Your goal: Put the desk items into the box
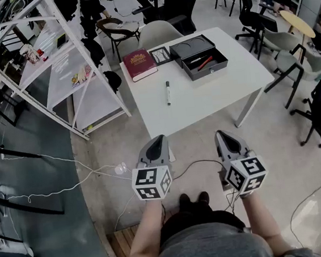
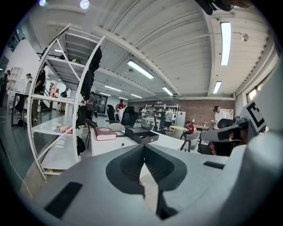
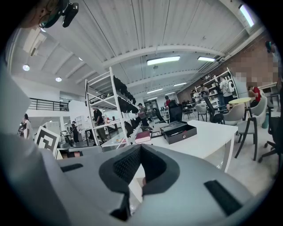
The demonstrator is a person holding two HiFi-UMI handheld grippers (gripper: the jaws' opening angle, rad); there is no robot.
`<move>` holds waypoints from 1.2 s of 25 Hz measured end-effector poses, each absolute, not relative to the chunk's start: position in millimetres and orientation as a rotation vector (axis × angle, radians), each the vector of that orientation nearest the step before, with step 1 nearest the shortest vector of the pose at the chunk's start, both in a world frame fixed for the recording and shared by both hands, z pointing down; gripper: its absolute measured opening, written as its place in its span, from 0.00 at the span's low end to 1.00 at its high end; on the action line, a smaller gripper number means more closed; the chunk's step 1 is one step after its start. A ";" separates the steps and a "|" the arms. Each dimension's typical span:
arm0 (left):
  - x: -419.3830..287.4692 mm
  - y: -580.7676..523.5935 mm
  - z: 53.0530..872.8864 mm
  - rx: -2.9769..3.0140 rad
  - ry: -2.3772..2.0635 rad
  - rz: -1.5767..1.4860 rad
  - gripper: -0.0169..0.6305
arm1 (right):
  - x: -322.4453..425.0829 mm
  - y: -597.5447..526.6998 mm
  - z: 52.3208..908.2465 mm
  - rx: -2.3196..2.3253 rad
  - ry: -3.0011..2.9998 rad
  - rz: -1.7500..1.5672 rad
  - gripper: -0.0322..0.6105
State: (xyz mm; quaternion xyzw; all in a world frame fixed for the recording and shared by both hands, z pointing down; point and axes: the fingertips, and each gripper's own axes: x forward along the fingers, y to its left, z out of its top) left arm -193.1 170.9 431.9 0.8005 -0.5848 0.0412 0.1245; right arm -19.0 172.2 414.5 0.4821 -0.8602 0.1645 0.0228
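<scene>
Right now, the person is standing back from the white counter (image 1: 203, 100) and holding a hand-held gripper in each hand over the floor. The left hand-held gripper (image 1: 158, 138) is pointing toward the counter. Its jaws are closed tight, and nothing is sitting between them. The right hand-held gripper (image 1: 222, 134) is pointing the same way, near the left one. Its jaws are closed and empty too. Neither one is touching the counter.

On the counter, a black box (image 1: 211, 70) is sitting open near the far edge, with something red (image 1: 203, 62) lying inside it. A red book (image 1: 139, 64) is lying flat to the left of the box. A small dark flat thing (image 1: 159, 55) is lying between the book and the box. A pen (image 1: 168, 93) is lying alone nearer the middle of the counter, apart from the box. A white shelf rack (image 1: 57, 67) is standing to the left of the counter, and a pale chair (image 1: 159, 33) is standing behind it.
</scene>
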 end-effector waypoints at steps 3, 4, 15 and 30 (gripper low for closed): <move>-185.6 168.8 430.2 2.339 -1.705 0.131 0.04 | -12.5 171.8 411.5 1.481 -2.677 0.510 0.05; -183.5 169.3 430.2 2.345 -1.703 0.138 0.04 | -11.1 172.8 411.2 1.472 -2.685 0.514 0.05; -167.7 157.4 412.7 2.376 -1.744 0.119 0.04 | 19.4 154.8 397.5 1.484 -2.730 0.488 0.06; -160.4 131.5 424.1 2.288 -1.807 0.164 0.22 | 48.8 139.7 401.9 1.489 -2.748 0.533 0.06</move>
